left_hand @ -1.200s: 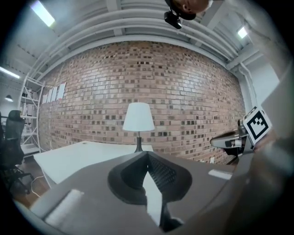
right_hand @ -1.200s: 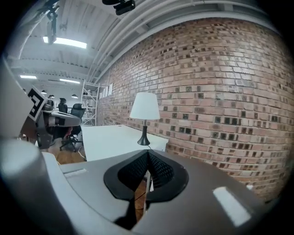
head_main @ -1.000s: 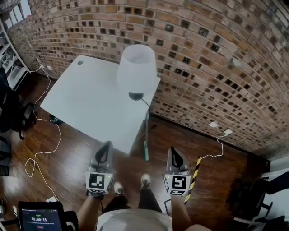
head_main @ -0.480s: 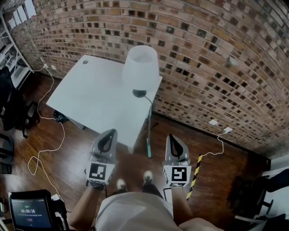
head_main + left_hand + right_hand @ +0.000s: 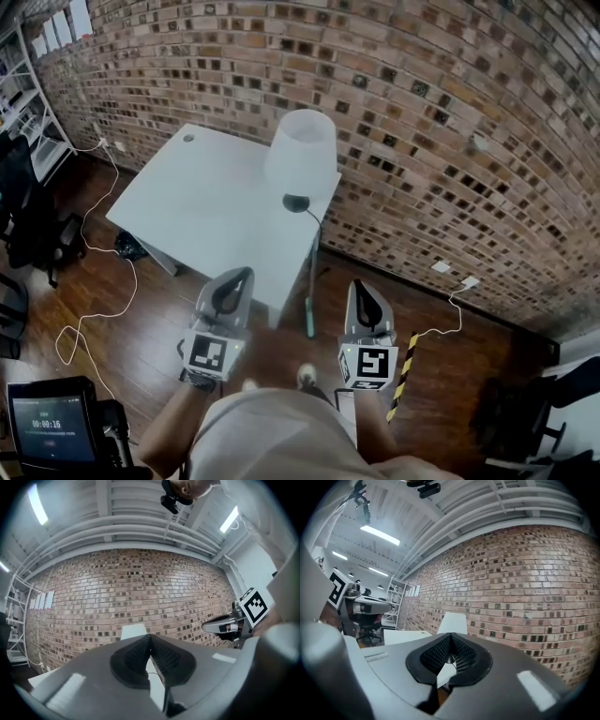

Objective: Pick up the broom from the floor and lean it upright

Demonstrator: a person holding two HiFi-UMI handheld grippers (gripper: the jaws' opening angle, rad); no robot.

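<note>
The left hand-held gripper [image 5: 240, 276] is closed, its ribbed pads pressed together with nothing between them. It is held level just short of the desk's [image 5: 187, 202] near corner and points across the desk toward the brick wall [image 5: 450, 141]. The right hand-held gripper [image 5: 360, 285] is likewise closed and empty, held level beside the first, off the desk's right edge.

Between the two, against that right edge of the desk, stands what looks like the broom [image 5: 308, 314]. It is a thin upright pole whose teal lower end rests on the floor [image 5: 150, 309]; whether its top touches the desk I cannot tell.

On the desk, near its right corner, sits a lamp [image 5: 302, 150] with a white shade and a black base. On the floor to the right of the desk, just beside the right hand-held gripper, lies a yellow-and-black striped strip [image 5: 406, 361]. The person's shoe [image 5: 307, 375] shows on the floor in front of the desk's near corner.
</note>
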